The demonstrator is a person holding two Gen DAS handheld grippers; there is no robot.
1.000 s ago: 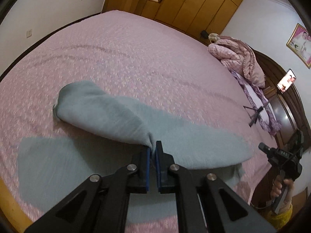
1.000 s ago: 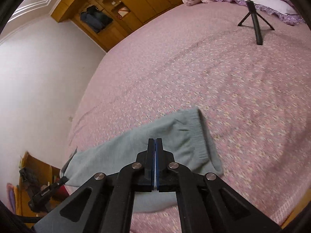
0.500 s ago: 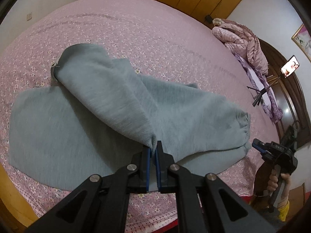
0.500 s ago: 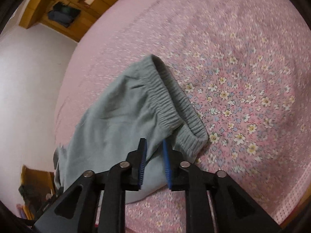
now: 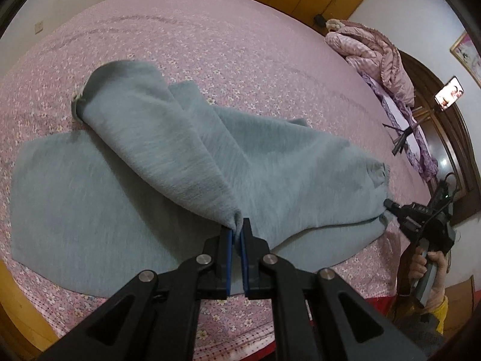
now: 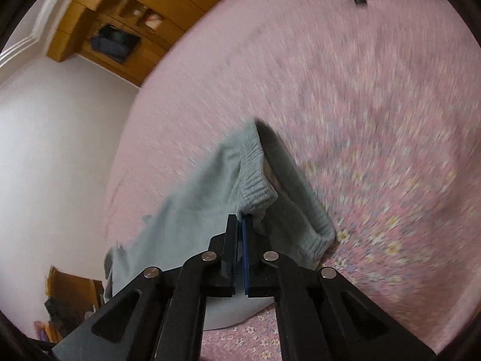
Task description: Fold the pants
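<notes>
Grey-blue pants (image 5: 126,198) lie spread on a pink flowered bedspread (image 5: 234,60). My left gripper (image 5: 237,228) is shut on a pinch of the fabric at the fold of the upper leg, which drapes up from the bed toward the cuff (image 5: 81,96) at the far left. In the right wrist view my right gripper (image 6: 242,222) is shut on the ribbed waistband (image 6: 255,180), lifting its upper layer so the waist gapes open. From the left wrist view, the right gripper (image 5: 390,206) and the hand (image 5: 427,267) holding it sit at the waist end.
A heaped pink quilt (image 5: 375,48) and a small tripod (image 5: 402,135) lie near the headboard at the right. Wooden wardrobes (image 6: 120,24) line the far wall. The bed's near edge (image 5: 210,331) runs just below my left gripper.
Both grippers came down toward the bed. The right gripper opened over the waistband and then shut on it, lifting the top layer. The left kept its pinch on the leg.
</notes>
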